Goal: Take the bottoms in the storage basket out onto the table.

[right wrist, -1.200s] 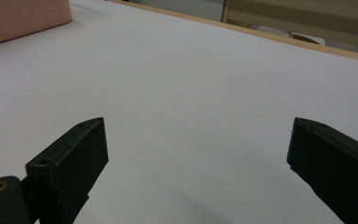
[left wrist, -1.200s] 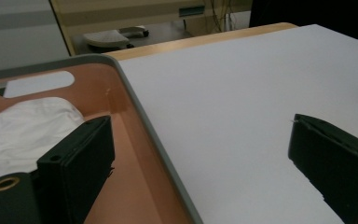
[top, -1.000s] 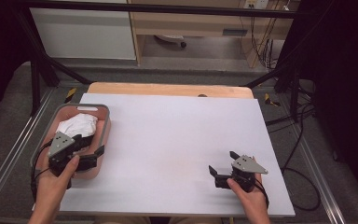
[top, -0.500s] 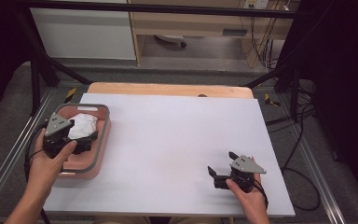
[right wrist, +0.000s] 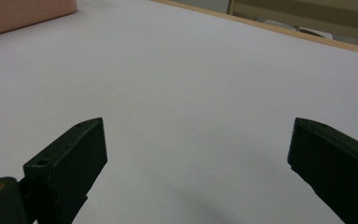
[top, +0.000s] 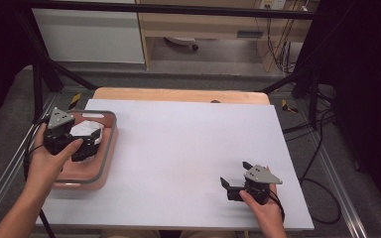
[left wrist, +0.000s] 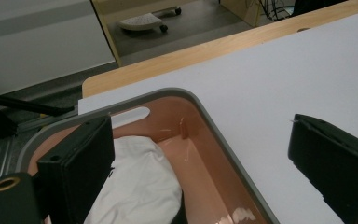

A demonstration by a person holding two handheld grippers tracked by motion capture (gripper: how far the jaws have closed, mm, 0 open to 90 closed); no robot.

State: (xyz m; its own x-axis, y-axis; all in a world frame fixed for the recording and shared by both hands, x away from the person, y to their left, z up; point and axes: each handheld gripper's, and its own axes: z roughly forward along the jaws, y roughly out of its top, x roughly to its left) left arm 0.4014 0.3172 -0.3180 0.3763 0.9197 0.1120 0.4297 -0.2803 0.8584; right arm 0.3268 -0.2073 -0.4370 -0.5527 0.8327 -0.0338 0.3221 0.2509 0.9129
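Table (top: 188, 148) is covered by a white sheet, with the pink tray (top: 106, 148) at its left edge. White cloth (top: 87, 130) lies inside that tray. Your left gripper (top: 87, 141) hangs over the tray, jaws spread, one above the cloth. Your right gripper (top: 233, 181) rests well right of the tray, jaws spread, gripping nothing.

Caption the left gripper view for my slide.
Open tongs over a pink bin holding white cloth.
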